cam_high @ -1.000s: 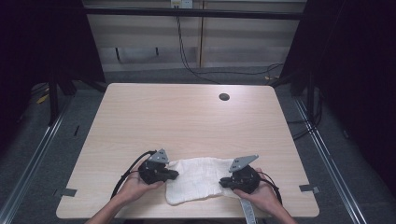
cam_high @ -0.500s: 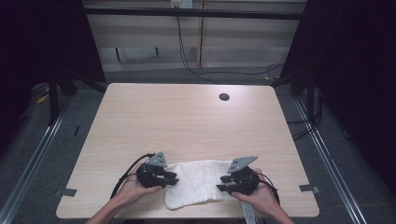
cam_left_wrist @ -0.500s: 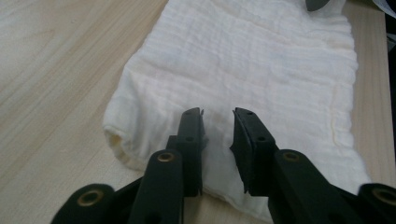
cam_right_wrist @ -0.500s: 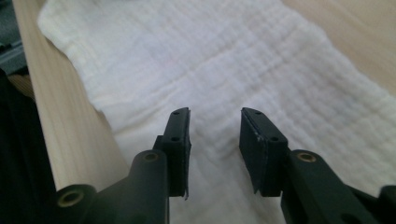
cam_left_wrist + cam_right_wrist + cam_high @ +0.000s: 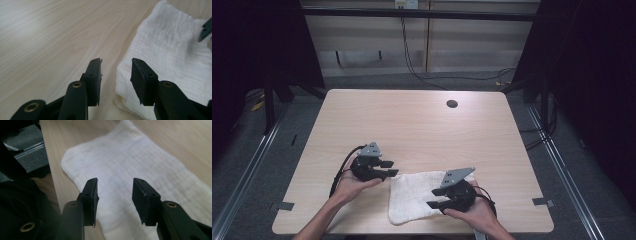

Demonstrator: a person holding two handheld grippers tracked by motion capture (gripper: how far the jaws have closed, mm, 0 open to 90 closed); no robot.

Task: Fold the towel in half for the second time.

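A white folded cloth (image 5: 414,196) is seen lying flat on the near part of the wooden bench (image 5: 412,125), close to the front edge and between the two hands. Its surface is ribbed, and a rounded fold is shown at the end nearest the left tool in the left gripper view (image 5: 172,62). In the right gripper view the cloth (image 5: 130,167) is spread below the jaws and reaches almost to the bench edge.

The left tool (image 5: 388,168) is held just beside the cloth's left end, above the bench. Its jaws have just been opening and are released, with nothing gripped between them (image 5: 116,75). The right tool (image 5: 435,198) is held over the cloth's right part. Its jaws have likewise just been opening and stand apart, with the cloth lying free beneath them (image 5: 115,195).

A small dark round hole (image 5: 452,104) is set in the far part of the bench, well apart from the cloth.
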